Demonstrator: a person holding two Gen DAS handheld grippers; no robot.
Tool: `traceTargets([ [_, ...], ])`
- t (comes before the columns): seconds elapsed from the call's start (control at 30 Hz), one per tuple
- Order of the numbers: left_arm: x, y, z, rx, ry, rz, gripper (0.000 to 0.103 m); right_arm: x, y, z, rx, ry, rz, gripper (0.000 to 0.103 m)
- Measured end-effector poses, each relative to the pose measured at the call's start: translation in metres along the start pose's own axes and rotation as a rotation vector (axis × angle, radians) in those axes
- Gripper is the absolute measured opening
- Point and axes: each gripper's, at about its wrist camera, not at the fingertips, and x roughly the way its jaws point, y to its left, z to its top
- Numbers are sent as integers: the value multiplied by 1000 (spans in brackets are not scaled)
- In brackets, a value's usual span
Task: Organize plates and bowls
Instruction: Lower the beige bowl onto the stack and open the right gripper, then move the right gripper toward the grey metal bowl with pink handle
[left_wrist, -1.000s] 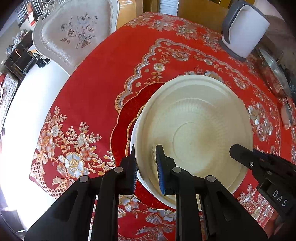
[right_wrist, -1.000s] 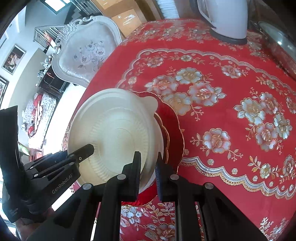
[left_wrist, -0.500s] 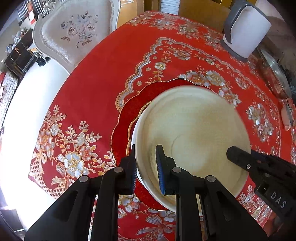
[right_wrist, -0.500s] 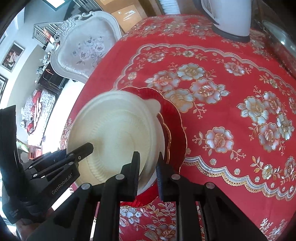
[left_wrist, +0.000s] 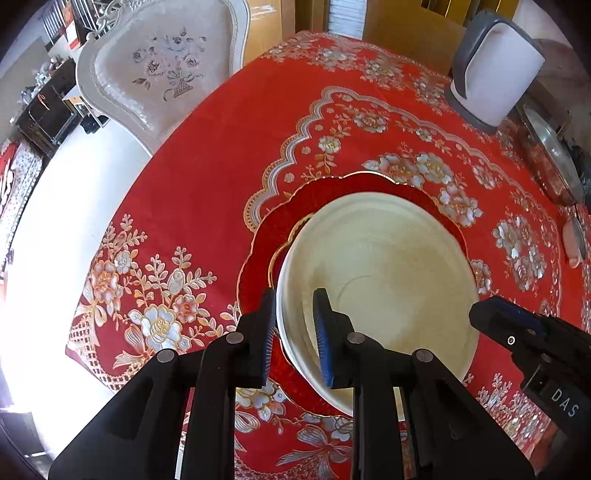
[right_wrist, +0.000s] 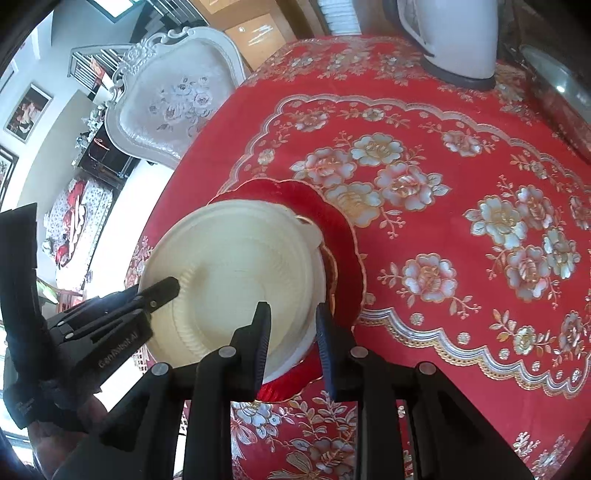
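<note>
A cream bowl (left_wrist: 391, 266) sits on a red scalloped plate (left_wrist: 266, 236) with a gold rim, on the red flowered tablecloth. It also shows in the right wrist view (right_wrist: 236, 269) on the same red plate (right_wrist: 343, 236). My left gripper (left_wrist: 294, 325) is shut on the bowl's near left rim. My right gripper (right_wrist: 292, 332) straddles the opposite rim with its jaws a little apart from the wall. Each gripper shows in the other's view, the right one (left_wrist: 517, 328) and the left one (right_wrist: 159, 291).
A white and grey electric kettle (left_wrist: 495, 70) stands at the table's far right. A metal tray (left_wrist: 554, 155) and a small white dish (left_wrist: 574, 243) lie along the right edge. A white upholstered chair (left_wrist: 162, 70) stands beyond the far left table edge.
The bowl has come down from a tilted, lifted pose to sit low on the red plate. My right gripper's jaws have widened around the rim.
</note>
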Motion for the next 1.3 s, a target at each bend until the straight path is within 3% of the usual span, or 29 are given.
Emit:
traceTargets([
  [0.37, -24, 2, 9, -5, -87, 45, 20, -13, -13, -4, 42, -31, 19, 25],
  [0.6, -40, -20, 23, 27, -134, 14, 20, -24, -27, -6, 73, -59, 14, 25],
  [0.7, -42, -45, 28, 68, -140, -19, 20, -32, -38, -8, 92, -75, 0, 31],
  [1.3, -44, -220, 19, 358, -142, -167, 20, -109, -160, -40, 309, -192, -123, 32],
])
